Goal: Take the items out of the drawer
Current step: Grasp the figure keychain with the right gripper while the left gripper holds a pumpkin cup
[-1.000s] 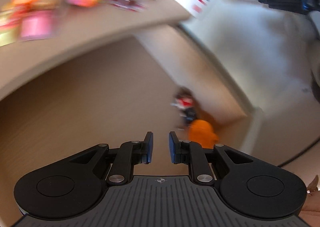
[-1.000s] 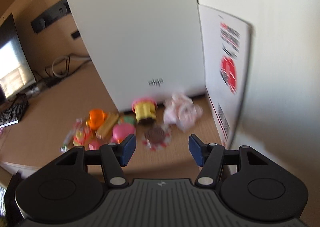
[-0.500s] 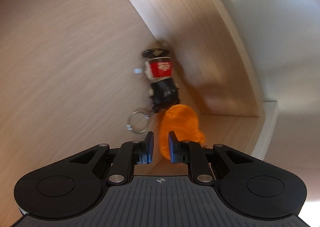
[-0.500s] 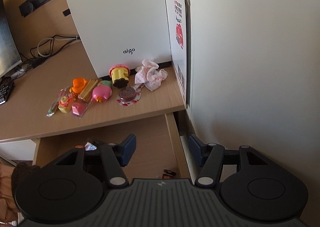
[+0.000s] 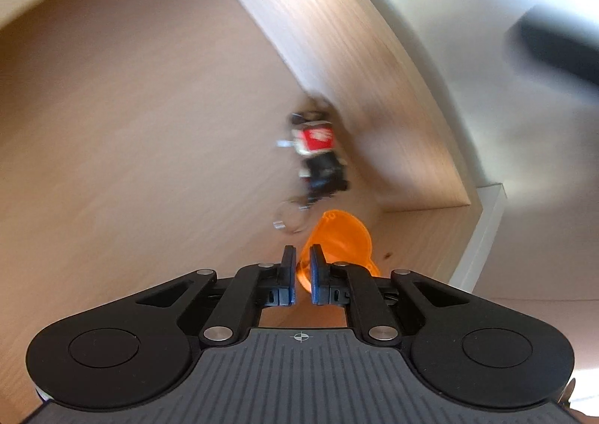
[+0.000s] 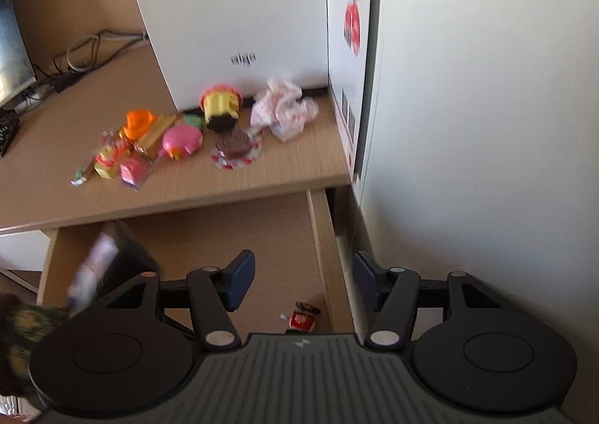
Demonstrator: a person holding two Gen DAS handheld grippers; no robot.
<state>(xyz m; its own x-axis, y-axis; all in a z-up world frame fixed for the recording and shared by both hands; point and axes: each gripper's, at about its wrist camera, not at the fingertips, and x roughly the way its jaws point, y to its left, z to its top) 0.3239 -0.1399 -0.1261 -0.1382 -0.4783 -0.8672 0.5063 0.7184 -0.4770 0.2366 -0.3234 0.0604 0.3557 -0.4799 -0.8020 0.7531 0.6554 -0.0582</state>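
Open drawer [image 6: 322, 222] under desk [image 6: 262, 169], wood floor bare but for two items near R wall. Orange toy [image 5: 342, 237] close to front-R corner; blurred red/black keychain [image 5: 318, 158] w/ metal ring [image 5: 288, 218] just beyond it, beside drawer side. Keychain [image 6: 301, 319] also seen low in R wrist view, partly cut off by gripper body. On desk: pile of toys/snacks [image 6: 149, 143], yellow cupcake [image 6: 221, 107], brown swirl on wrapper [image 6: 236, 147], crumpled cloth [image 6: 284, 109], white PC case [image 6: 232, 12] behind, poster board [image 6: 353, 31] at R edge, monitor [image 6: 11, 42] far L. Nothing blocking orange toy.

L gripper [image 5: 302, 270] pitched steeply down into drawer, pads clamped on near rim of orange toy, narrow gap only. In R view, dark blurred bulk low-left inside drawer looks like L tool, sleeve [image 6: 18, 326] at edge. R gripper [image 6: 303, 281] above drawer's R side, tilted down, fingers apart, nothing between, not touching anything.

Vs half sec ago: L jaws closed from slightly apart onto toy; L tool lower + nearer. R view dipped a bit, jaw spacing same. Vs 1 s ago: R looked at desk only, drawer not in view.
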